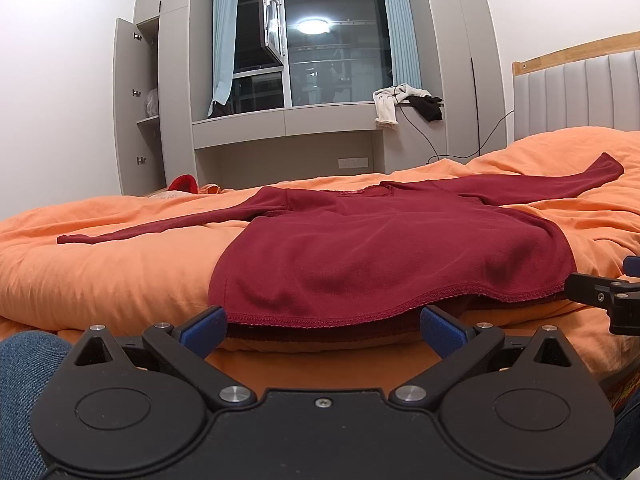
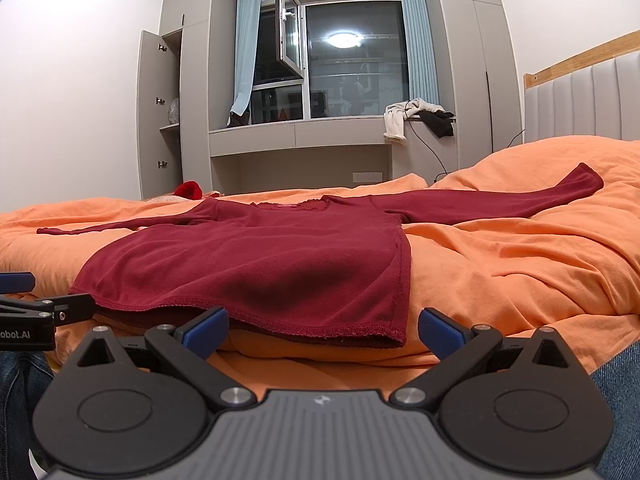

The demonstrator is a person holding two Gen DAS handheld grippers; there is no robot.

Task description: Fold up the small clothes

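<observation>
One bed (image 1: 120, 272) is seen, covered by an orange duvet that fills most of both views, with a grey padded headboard (image 1: 580, 96) at the far right. Behind it, one wardrobe (image 1: 136, 104) is stood open at the far left, and one window (image 1: 316, 44) with two pale blue curtains is set in the far wall, one pane swung inward.

One dark red shirt (image 1: 380, 248) is laid flat on the duvet, hem toward the near edge, collar at the far side, and two long sleeves are spread out, one to the left and one to the right. The hem is lifted slightly off the duvet at the near edge.

Two grippers are counted. The left gripper (image 1: 322, 326) is held at the near left part of the hem with its blue pads spread wide, nothing pinched yet, the hem lying just beyond the tips. The right gripper (image 2: 322, 326) is spread wide too, placed at the near right corner of the hem, and nothing is clamped there either.

On the sill, one small pile of clothes (image 1: 404, 102) is draped, white and black. One red item (image 1: 185, 183) is glimpsed past the far left edge of the bed.
</observation>
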